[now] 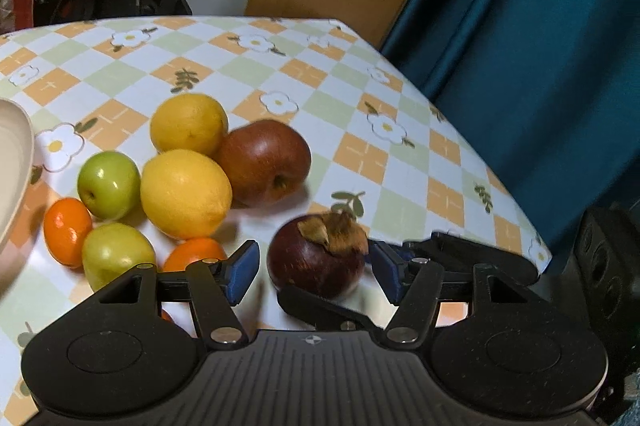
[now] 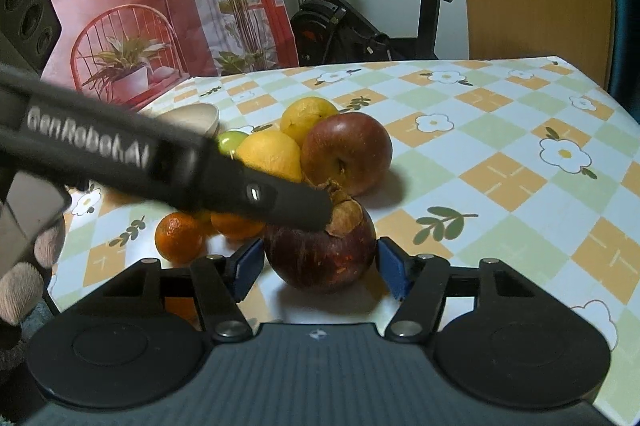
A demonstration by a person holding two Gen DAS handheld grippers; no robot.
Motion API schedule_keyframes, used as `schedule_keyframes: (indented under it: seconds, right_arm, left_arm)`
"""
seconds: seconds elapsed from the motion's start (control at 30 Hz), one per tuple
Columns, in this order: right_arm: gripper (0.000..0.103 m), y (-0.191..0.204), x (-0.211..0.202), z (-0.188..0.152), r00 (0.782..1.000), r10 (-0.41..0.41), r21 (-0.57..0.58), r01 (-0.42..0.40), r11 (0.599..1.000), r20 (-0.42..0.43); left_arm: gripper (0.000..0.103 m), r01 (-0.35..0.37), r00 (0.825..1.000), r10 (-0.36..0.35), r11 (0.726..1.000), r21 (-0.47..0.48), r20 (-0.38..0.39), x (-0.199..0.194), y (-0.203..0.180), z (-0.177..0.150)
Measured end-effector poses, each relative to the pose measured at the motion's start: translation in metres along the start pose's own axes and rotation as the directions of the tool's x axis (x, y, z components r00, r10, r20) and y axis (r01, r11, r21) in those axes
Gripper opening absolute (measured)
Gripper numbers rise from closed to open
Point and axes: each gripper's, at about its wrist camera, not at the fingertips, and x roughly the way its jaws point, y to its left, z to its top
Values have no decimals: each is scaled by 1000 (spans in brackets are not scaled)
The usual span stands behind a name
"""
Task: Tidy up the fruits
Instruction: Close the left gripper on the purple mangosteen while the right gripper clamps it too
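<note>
A dark purple mangosteen [image 1: 316,262] with a dry brown calyx rests on the checked tablecloth [image 1: 360,93]. It lies between the blue pads of my left gripper [image 1: 314,274], with a small gap at the left pad, so that gripper is open. In the right wrist view the mangosteen [image 2: 320,262] fills my right gripper [image 2: 320,268], both pads against its sides. A black finger of the left gripper [image 2: 224,181] crosses from the left, its tip at the calyx. One right-gripper finger [image 1: 320,308] shows under the fruit.
A heap of fruit lies left of the mangosteen: a red apple [image 1: 264,161], two yellow citrus [image 1: 186,193], two green apples [image 1: 108,183] and small oranges [image 1: 66,232]. A beige bowl [image 1: 16,161] sits at the far left. The table edge [image 1: 516,209] runs along the right, by a teal curtain [image 1: 520,45].
</note>
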Motion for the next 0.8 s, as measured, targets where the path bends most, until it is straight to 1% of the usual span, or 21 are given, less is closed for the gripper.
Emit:
schedule_keyframes:
  seconds: [0.3,0.73,0.8]
  right_arm:
    - [64,1,0,1,1000,8,-17,-7,1000,17]
    - [66,-2,4,0,1000,15,6,-15,1000,3]
    - [64,-1,4,0,1000,23,8,-23,1000,0]
  left_arm:
    - [64,-10,998,10,1000,5,-56,20,1,1]
    - [64,-19,999,20,999,29,-35,19,-1,-4]
    - [64,-22,999,23,999,33,-33,18,-2,-5]
